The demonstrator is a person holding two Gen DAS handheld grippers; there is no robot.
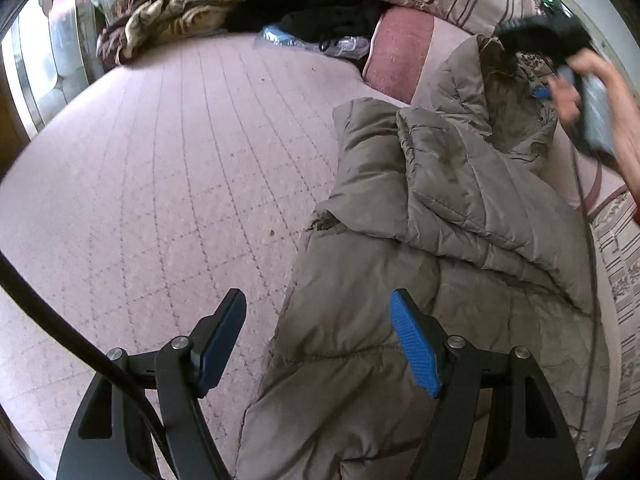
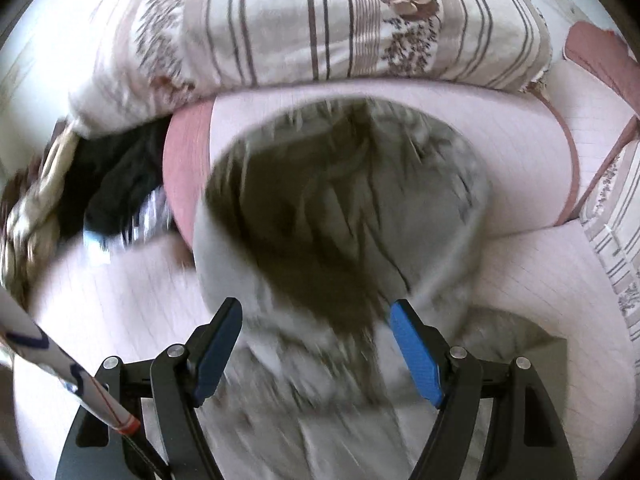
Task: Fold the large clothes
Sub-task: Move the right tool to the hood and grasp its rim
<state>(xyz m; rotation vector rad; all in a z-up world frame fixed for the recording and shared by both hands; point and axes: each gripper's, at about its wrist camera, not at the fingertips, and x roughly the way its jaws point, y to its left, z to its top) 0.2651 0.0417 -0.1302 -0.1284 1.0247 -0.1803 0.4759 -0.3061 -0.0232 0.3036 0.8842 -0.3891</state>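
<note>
A grey-brown quilted puffer jacket (image 1: 440,240) lies lengthwise on the pink bed sheet (image 1: 160,160), one sleeve folded over its body and the hood at the far end. My left gripper (image 1: 318,338) hangs open just above the jacket's near left edge, nothing pinched between its blue pads. In the right wrist view the picture is motion-blurred: my right gripper (image 2: 316,346) is open above the jacket's hood (image 2: 332,208) with its dark lining. The left wrist view shows the right gripper's black body (image 1: 536,36) in a person's hand (image 1: 572,88) over the hood.
A striped floral duvet (image 2: 320,20) is piled at the bed's head. Dark clothes (image 1: 320,12) and a beige patterned blanket (image 1: 180,12) lie at the far left, with a plastic bag (image 1: 304,42) beside them. A pink pillow edge (image 1: 400,52) borders the hood. A cable (image 1: 588,240) runs along the jacket's right.
</note>
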